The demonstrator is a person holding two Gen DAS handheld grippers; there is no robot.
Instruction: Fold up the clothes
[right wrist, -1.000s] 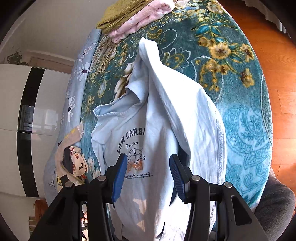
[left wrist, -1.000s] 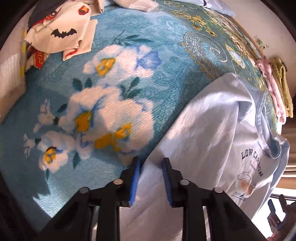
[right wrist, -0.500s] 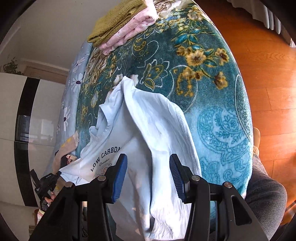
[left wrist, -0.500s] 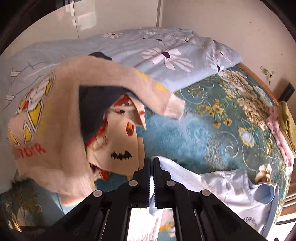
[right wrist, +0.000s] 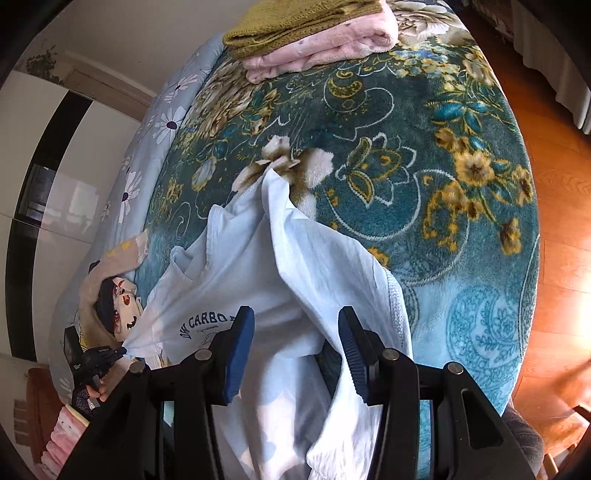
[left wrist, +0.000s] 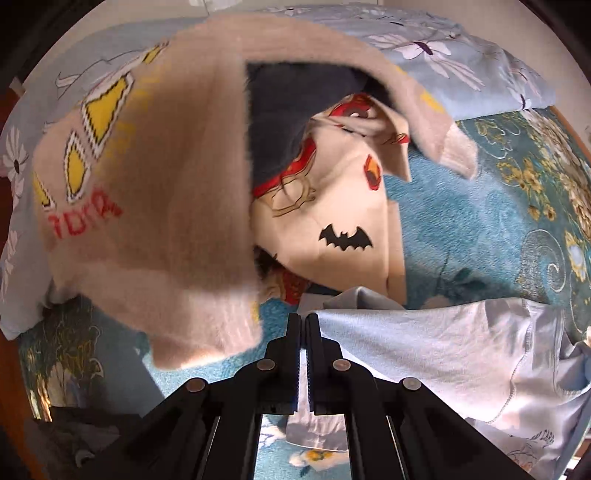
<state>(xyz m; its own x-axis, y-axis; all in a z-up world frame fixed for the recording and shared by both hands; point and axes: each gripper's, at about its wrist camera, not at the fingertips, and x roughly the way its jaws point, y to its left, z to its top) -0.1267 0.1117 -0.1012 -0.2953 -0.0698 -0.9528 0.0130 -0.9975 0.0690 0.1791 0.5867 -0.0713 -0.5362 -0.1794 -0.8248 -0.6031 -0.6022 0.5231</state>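
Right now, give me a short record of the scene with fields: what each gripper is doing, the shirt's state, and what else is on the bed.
left gripper: shut on the light blue T-shirt edge
right gripper: open, over the shirt
shirt state: bunched, unfolded, print facing up
surface: teal floral blanket
folded stack: olive knit on pink fleece
unfolded pile: beige sweater, bat-print cloth

Pale blue T-shirt (right wrist: pixel 325 266), seemingly half-lifted

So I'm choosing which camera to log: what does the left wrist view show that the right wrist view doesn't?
Only the left wrist view: the left tongs shut on the light blue T-shirt, and a beige sweater close up. Only the right wrist view: the right tongs open over the shirt, a folded stack, the wooden floor. Both: the shirt, the teal blanket.
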